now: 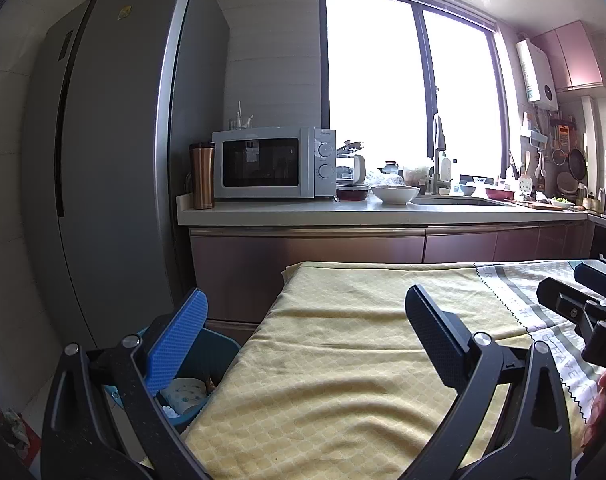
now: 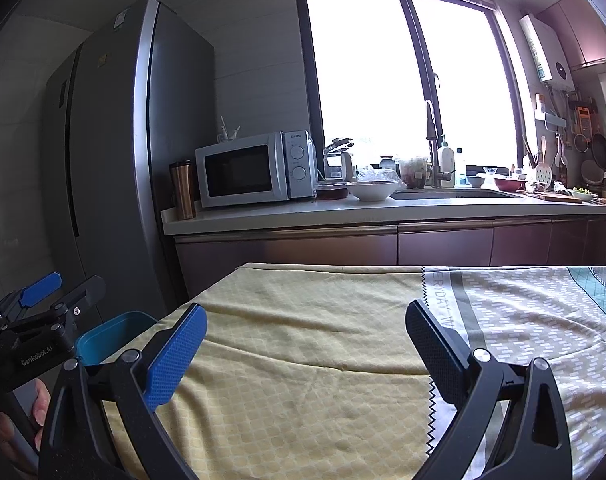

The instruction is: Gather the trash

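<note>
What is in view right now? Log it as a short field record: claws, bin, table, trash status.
left claw: open, empty, held above the left part of the table
right claw: open, empty, over the table beside the left one
bin: blue bin on the floor at the table's left edge, holding paper items
table: covered with a yellow cloth and a patterned cloth
trash on table: none visible in either view
background: counter with microwave, white bowl, sink; fridge on the left
</note>
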The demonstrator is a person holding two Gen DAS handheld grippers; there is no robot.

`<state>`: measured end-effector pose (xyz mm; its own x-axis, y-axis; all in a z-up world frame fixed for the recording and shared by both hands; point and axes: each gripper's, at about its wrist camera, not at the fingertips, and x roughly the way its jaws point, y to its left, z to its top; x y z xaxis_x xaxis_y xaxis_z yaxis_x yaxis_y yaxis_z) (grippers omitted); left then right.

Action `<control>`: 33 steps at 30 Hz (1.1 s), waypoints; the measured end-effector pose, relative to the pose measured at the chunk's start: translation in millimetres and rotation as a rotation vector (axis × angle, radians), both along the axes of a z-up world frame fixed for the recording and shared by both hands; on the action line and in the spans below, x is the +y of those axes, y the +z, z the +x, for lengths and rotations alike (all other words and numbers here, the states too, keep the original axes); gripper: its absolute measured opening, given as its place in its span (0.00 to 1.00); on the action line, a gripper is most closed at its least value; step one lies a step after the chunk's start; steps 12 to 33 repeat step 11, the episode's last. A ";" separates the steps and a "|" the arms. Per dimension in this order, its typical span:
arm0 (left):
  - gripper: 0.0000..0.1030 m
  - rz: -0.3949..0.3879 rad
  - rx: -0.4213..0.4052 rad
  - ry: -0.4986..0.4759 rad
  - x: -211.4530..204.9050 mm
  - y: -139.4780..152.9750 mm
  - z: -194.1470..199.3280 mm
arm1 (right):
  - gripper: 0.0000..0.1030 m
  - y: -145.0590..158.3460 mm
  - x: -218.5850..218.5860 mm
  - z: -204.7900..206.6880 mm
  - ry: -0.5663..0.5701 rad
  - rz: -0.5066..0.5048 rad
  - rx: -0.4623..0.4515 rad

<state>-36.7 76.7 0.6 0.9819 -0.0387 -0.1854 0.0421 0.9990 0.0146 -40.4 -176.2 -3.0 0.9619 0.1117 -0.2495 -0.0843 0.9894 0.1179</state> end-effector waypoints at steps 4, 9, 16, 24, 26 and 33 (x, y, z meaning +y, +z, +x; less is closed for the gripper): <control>0.95 -0.007 0.043 -0.023 -3.1 -2.7 9.1 | 0.93 -2.5 -2.6 2.6 -0.004 0.003 0.012; 0.95 -0.047 0.176 -0.064 -4.5 -10.4 42.6 | 0.93 -8.6 -14.9 13.1 -0.019 0.012 0.064; 0.95 -0.053 0.244 -0.078 -7.7 -16.4 63.0 | 0.93 -13.0 -24.2 21.9 -0.032 0.020 0.108; 0.95 -0.053 0.244 -0.078 -7.7 -16.4 63.0 | 0.93 -13.0 -24.2 21.9 -0.032 0.020 0.108; 0.95 -0.053 0.244 -0.078 -7.7 -16.4 63.0 | 0.93 -13.0 -24.2 21.9 -0.032 0.020 0.108; 0.95 -0.053 0.244 -0.078 -7.7 -16.4 63.0 | 0.93 -13.0 -24.2 21.9 -0.032 0.020 0.108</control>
